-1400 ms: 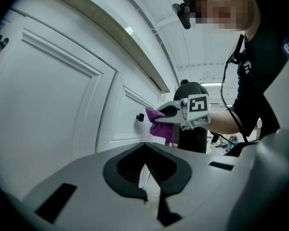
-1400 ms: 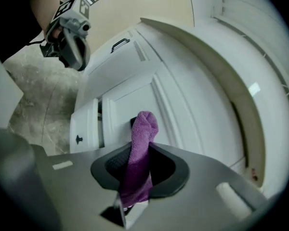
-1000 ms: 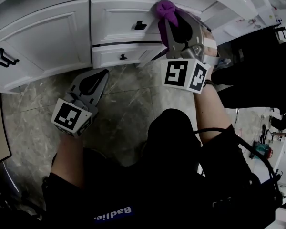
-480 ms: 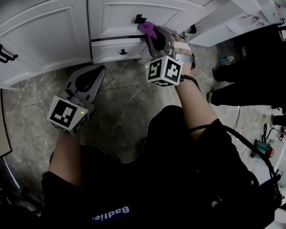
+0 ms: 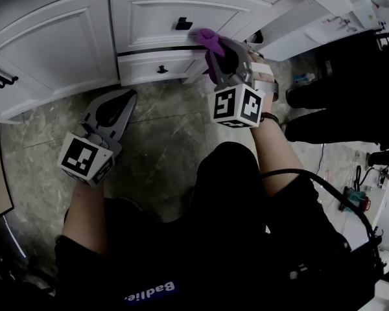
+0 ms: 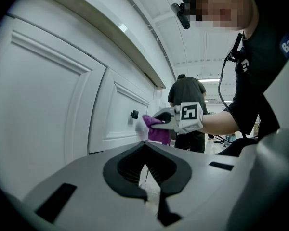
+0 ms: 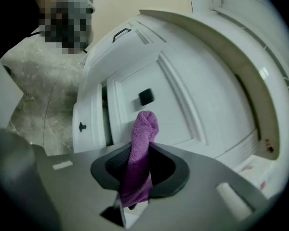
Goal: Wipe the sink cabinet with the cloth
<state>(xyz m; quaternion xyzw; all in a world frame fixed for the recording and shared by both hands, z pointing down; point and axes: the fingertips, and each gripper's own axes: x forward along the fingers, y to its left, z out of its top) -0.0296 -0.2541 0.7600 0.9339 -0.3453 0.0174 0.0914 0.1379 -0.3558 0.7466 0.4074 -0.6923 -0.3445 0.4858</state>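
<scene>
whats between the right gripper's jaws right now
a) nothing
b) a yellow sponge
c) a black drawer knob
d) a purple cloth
d: the right gripper has its jaws closed on the purple cloth, whose end sticks out toward the white cabinet.

Two grippers (image 5: 129,96) (image 5: 219,52), one purple cloth (image 5: 205,39), two black knobs (image 5: 182,24) (image 5: 162,70), seemingly two drawers (image 5: 149,8) (image 5: 142,69).

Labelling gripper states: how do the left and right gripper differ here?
Right gripper is shut on the purple cloth; left gripper is shut on nothing. Right gripper holds the cloth at a drawer front of the sink cabinet; left gripper hangs over the floor, short of it. Both point toward the cabinet.
</scene>
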